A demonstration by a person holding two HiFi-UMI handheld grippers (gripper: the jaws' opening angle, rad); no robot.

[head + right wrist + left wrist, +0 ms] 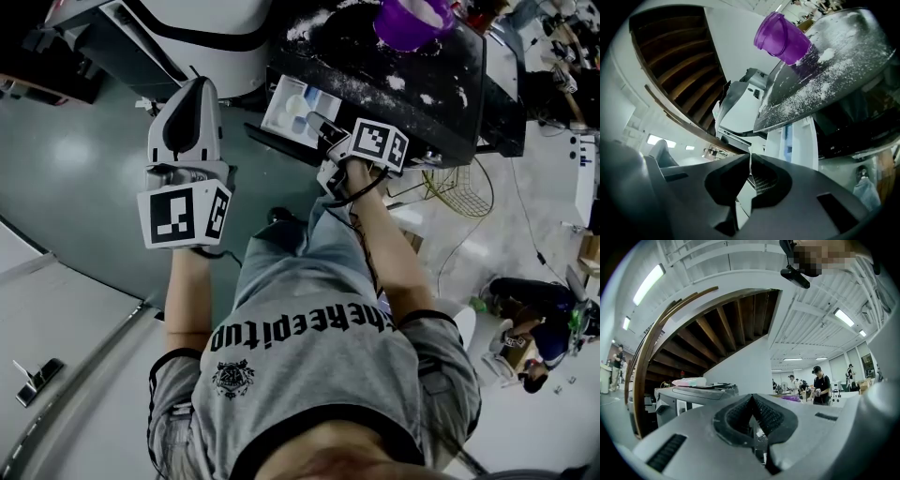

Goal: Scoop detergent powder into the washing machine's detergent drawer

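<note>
The detergent drawer [296, 105] stands pulled out of the powder-dusted washing machine [375, 70], partly hidden behind the right gripper [750, 163]. That gripper's jaws are together, and a thin white sliver [750, 152] at their tips is too narrow to identify. The left gripper [751, 398], jaws together and empty, is held well apart.

In the head view the purple cup [409, 22] is cut off by the top edge; the detergent drawer [286, 105] is partly covered by the right gripper [328, 131].
</note>
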